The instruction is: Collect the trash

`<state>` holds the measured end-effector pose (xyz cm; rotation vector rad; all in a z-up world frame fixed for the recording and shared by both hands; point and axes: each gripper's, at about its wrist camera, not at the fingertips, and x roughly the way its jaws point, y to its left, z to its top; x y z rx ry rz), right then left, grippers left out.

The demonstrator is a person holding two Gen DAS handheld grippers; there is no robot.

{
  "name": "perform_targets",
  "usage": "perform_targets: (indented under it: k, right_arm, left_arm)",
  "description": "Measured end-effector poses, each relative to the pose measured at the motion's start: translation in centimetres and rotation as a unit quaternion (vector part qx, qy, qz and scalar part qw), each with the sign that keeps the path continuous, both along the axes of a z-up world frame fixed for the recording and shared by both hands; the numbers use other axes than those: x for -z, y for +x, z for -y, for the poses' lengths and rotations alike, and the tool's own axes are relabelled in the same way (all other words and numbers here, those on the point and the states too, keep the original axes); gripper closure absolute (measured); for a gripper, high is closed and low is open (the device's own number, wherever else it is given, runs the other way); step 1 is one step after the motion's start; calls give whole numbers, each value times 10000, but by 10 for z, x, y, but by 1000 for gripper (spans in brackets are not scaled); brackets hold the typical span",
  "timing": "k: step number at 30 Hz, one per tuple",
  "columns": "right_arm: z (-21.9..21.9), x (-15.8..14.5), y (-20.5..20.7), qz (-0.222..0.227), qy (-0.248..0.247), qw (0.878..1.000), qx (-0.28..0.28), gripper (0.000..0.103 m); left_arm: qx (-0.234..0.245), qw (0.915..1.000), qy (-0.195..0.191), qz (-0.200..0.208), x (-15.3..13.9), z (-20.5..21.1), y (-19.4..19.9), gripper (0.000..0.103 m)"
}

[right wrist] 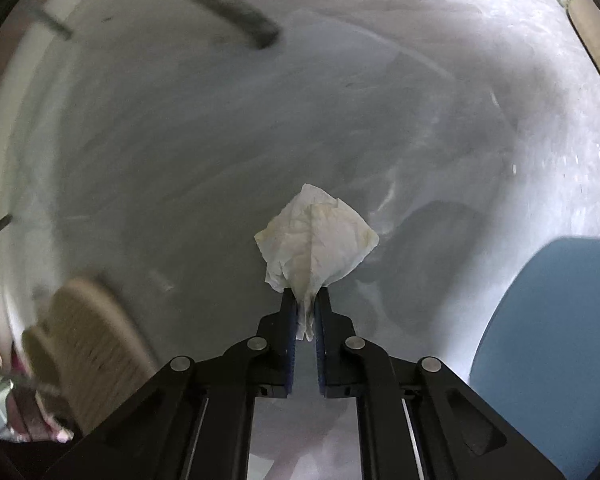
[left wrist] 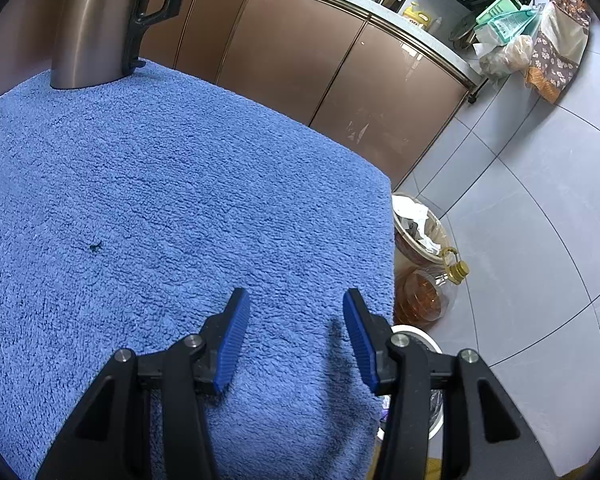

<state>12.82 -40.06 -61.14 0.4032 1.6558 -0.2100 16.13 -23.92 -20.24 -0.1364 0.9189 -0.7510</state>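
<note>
My right gripper is shut on a crumpled white tissue with yellowish stains and holds it in the air above the grey floor; that view is blurred. My left gripper is open and empty, low over a blue fluffy towel that covers a table. A small dark speck lies on the towel to the left. A wicker bin with white paper in it stands on the floor just past the towel's right edge.
A steel kettle stands at the towel's far left. An oil bottle and a white bin rim are by the wicker bin. Brown cabinets run behind. A woven object and a blue edge flank the right view.
</note>
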Motion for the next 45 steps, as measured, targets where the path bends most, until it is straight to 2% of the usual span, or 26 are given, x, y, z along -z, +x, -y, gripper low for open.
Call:
perform_targets:
  k: [5,9,14,16,17,23,27,29,31,33,34,37,41,45]
  right_arm:
    - [-21,-67,-19,528,256,9977,-327,95]
    - [-12,-126,-32,939,214,9947,-350,95]
    - [19,-192,-57,1588,5,9872,-140,95]
    - [28,-231,-66,1929,-110,9812,30,95]
    - [42,-237,-72,2046,-148,9787,89,95]
    - [83,-317,-117,2729,-711,9559,817,95]
    - [111,-344,-158,2773,-1122,9449,1332,94]
    - [121,-347,-178,2714,-1243,9411,1586,88]
    - [128,-350,-196,2668,-1363,9367,1812,86]
    - [131,-350,-209,2677,-1393,9334,1942,76]
    - [132,-352,-214,2672,-1432,9317,2003,67]
    - [133,-355,-227,2745,-1493,9261,2113,63]
    - [132,-368,-236,2920,-1511,9198,2143,61]
    - [111,-399,-224,3377,-1416,9108,1907,59]
  left_arm:
    - [2,10000,11,0,0,0,0,56]
    - [0,10000,29,-5,0,0,2,56]
    - [3,10000,78,5,0,1,3,56]
    - [0,9999,116,22,-1,1,3,56]
    - [-3,9999,139,33,-1,2,3,56]
    - [-32,9992,364,153,-2,6,0,56]
    - [-74,9980,564,269,-4,9,-4,56]
    - [-141,9968,688,376,-6,9,-7,56]
    - [-213,9951,771,581,-11,9,-14,56]
    - [-226,9929,878,770,-18,7,-23,56]
    - [-211,9921,911,832,-22,6,-28,56]
    - [-195,9899,956,1025,-39,-2,-44,56]
    - [-399,9809,1124,1534,-65,-20,-67,56]
    - [-690,9706,1160,1992,-97,-49,-90,56]
